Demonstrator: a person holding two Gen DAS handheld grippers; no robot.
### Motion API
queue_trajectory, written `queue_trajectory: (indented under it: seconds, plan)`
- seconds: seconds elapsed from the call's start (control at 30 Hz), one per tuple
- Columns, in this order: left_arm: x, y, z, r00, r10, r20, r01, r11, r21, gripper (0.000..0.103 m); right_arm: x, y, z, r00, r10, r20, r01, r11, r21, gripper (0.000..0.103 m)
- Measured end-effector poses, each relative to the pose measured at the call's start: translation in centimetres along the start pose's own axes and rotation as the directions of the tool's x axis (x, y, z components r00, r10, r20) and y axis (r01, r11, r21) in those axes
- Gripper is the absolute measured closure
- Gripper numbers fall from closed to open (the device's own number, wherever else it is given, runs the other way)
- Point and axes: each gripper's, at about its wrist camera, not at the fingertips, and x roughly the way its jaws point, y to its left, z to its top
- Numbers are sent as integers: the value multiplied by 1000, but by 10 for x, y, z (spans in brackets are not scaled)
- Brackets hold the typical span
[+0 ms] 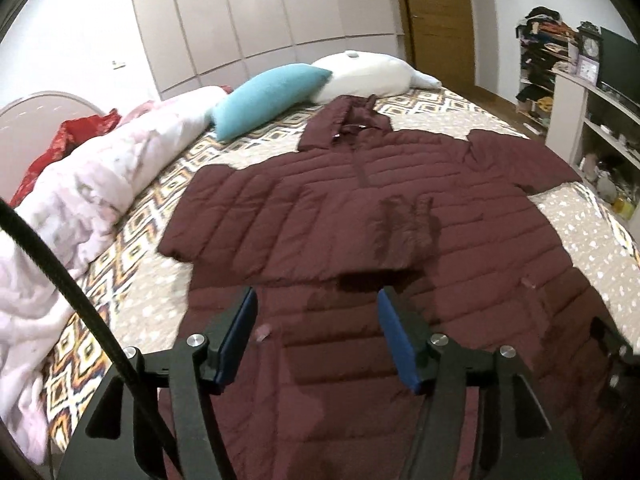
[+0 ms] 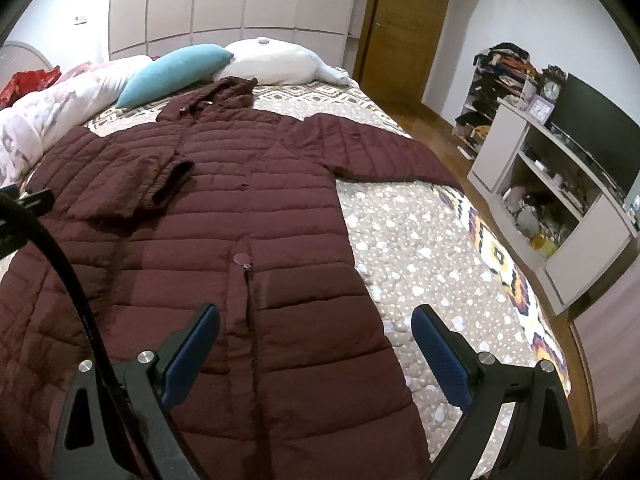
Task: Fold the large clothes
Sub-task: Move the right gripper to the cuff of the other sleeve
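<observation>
Maroon quilted puffer coat (image 2: 224, 216) lies flat on the patterned bed (image 2: 420, 248), one sleeve (image 2: 132, 184) folded across its chest to narrow it. Left gripper (image 1: 316, 332) and right gripper (image 2: 316, 344) hover above the hem, jaws wide apart, holding nothing.

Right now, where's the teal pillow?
The teal pillow lies at the head of the bed, between the white pillow and the pink duvet, just beyond the maroon coat's hood.

Maroon on a patterned bed

The quilted coat (image 2: 208, 216) is dark maroon; the bedspread (image 2: 420, 248) is beige with white flecks and orange-and-navy diamonds — beside it lie a teal pillow (image 1: 268, 96), a white pillow (image 1: 364, 76) and a pale pink duvet (image 1: 92, 184).
</observation>
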Motion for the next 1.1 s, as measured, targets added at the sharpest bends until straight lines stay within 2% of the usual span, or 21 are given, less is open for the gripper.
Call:
queue_trajectory:
  seconds: [0.1, 0.3, 0.43, 0.6, 0.77, 1.1]
  plan:
    - [-9, 11, -11, 1000, 17, -9, -17, 1000, -19, 41, -7, 5, 0, 1000, 0, 8, 0, 1000, -11, 5]
    - [-23, 33, -30, 999, 5, -39, -9, 995, -102, 39, -16, 18, 2, 1000, 16, 15, -16, 999, -36, 4]
    - [-28, 48, -42, 998, 14, -67, -24, 988, -156, 37, -11, 23, 11, 997, 78, 5, -78, 997, -18, 5]
    - [-27, 67, -54, 996, 29, -90, -48, 977, -210, 37, 6, 33, 32, 983, 185, -14, -185, 983, 18, 5]
    - [-17, 80, -61, 992, 50, -115, -75, 971, -227, 37, 24, 48, 48, 977, 211, -23, -211, 977, 2, 12]
    - [9, 92, -70, 986, 57, -157, -95, 965, -244, 37, 52, 44, 74, 944, 327, -41, -322, 942, 92, 13]
